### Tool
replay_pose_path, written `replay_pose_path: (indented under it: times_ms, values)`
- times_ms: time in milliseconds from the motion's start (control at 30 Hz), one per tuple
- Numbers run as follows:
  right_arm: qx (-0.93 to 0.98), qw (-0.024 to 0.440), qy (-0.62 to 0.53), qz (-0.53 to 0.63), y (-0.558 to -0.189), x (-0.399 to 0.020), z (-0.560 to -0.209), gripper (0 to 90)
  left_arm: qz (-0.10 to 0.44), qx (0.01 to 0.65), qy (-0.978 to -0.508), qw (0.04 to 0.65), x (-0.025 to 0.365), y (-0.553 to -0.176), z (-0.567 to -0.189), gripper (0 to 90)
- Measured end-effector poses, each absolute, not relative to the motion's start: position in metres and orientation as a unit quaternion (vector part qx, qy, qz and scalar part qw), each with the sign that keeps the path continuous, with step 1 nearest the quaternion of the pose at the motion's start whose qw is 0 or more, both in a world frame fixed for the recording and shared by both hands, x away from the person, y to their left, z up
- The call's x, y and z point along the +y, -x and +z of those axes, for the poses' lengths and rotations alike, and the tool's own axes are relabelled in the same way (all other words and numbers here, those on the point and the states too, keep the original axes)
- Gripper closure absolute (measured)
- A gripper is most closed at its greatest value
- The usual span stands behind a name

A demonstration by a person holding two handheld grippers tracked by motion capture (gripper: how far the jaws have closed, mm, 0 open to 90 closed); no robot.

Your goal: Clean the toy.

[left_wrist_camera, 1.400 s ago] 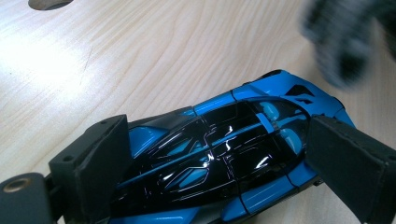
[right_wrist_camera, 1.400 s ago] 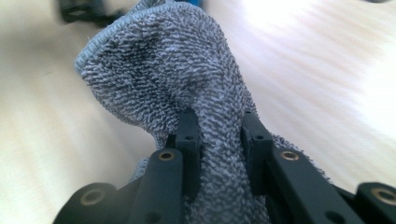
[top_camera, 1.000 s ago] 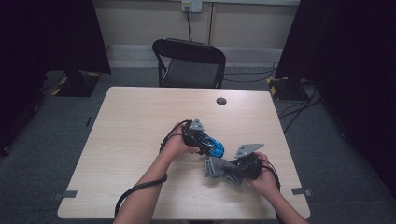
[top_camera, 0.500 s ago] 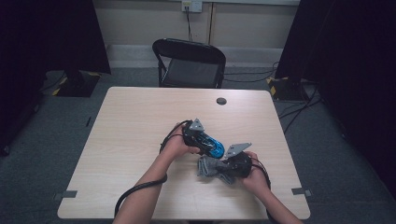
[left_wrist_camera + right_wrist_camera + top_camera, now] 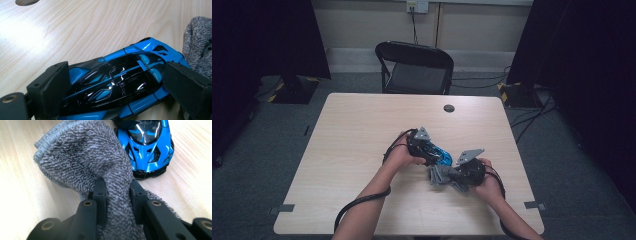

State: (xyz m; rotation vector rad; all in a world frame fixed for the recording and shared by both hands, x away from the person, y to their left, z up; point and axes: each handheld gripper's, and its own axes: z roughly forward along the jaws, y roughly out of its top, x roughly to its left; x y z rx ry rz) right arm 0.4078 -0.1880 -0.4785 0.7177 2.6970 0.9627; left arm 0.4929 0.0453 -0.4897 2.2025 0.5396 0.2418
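While cloth nears car, table edge close

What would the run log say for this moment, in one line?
left gripper: jaws shut on blue toy car | right gripper: jaws shut on grey cloth | cloth beside car's front | both on wooden table

Blue toy car with glossy black top; flecked grey cloth; pale wood-grain table.

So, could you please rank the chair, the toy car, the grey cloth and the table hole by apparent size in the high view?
1. Chair, largest.
2. and 3. Cloth and car: partly hidden by the grippers, too alike to rank.
4. Hole, smallest.
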Motion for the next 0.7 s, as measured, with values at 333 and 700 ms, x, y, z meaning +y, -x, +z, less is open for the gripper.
replay_pose_path:
  times_ms: [333,700]
  values:
    - [0.906,0.095,-0.256,0.323,-0.412,-0.201,-0.478,72.3,0.096,0.215,-0.878,0.416,0.045,-0.493,-0.489,7.2]
    - [0.901,0.093,-0.280,0.320,-0.421,-0.217,-0.478,72.3,0.095,0.215,-0.879,0.415,0.045,-0.493,-0.489,7.2]
